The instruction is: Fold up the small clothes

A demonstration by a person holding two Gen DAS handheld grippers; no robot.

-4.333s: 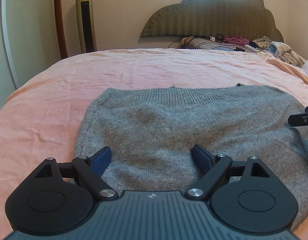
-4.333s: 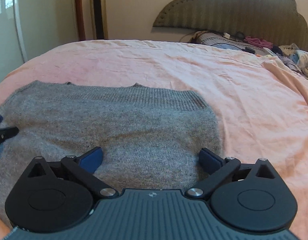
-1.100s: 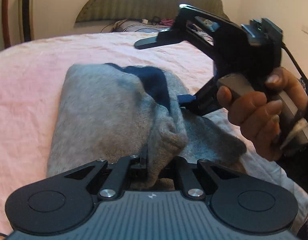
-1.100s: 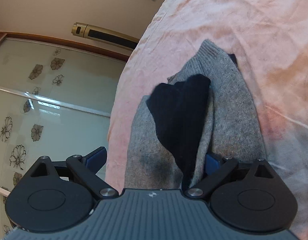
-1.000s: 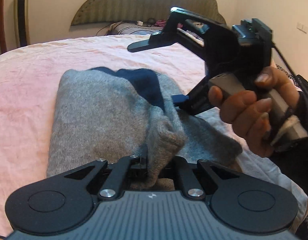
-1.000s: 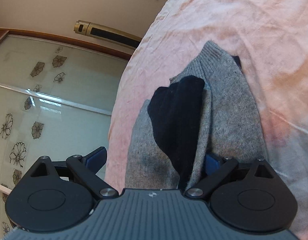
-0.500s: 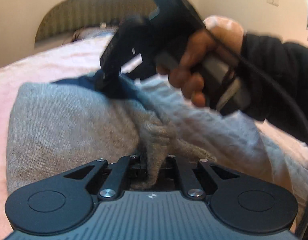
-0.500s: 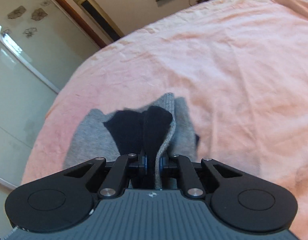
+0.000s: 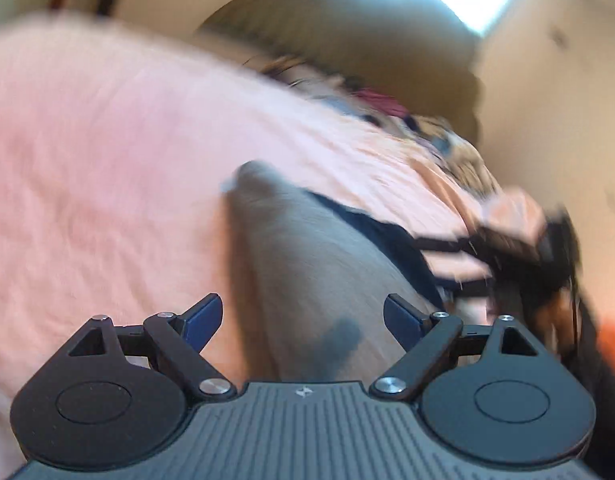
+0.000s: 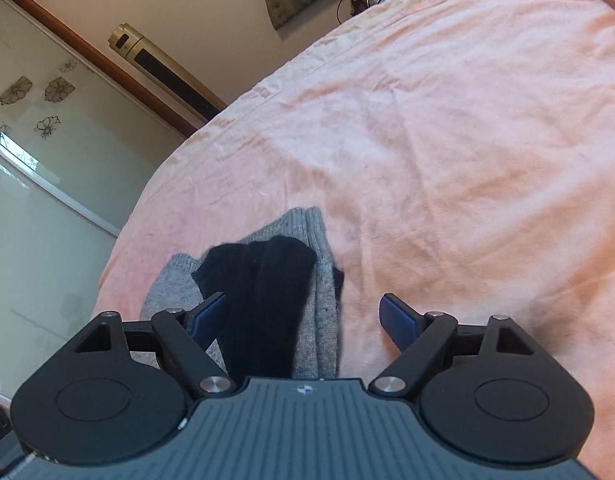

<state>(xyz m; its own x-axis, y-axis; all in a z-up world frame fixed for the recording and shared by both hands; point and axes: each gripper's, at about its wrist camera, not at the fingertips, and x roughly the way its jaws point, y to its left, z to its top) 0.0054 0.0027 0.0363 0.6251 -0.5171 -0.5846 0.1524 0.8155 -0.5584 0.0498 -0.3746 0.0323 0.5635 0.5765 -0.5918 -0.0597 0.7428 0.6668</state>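
The bed [image 10: 467, 140] fills both frames. The folded sweater [image 10: 319, 312] lies low and centre, laid down to rest flat. Both the left gripper [image 9: 303, 316] and right gripper [image 10: 303, 316] have jaws opening, pads clear of the cloth.
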